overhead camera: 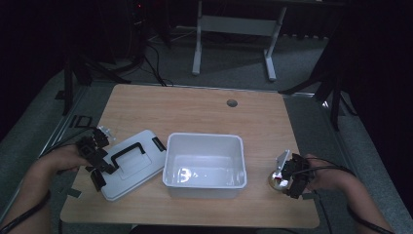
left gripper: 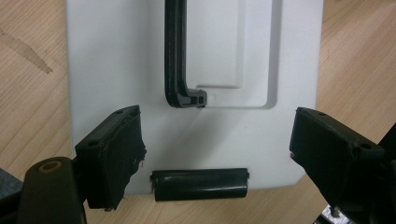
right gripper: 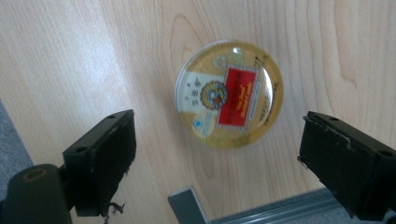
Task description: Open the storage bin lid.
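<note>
Getting ready to pick up the round gold tin

My right gripper hangs over the round gold tin with its jaws wide apart and nothing between them. The tin lies flat on the wooden table, near the right edge, beside the white bin. To grab it well, I think I should go straight down, keep the tin in the middle of my two jaws, and squeeze its sides slowly so it does not slide away. My left gripper has wide, empty jaws too, over the end of the white lid by its black latch.
</note>
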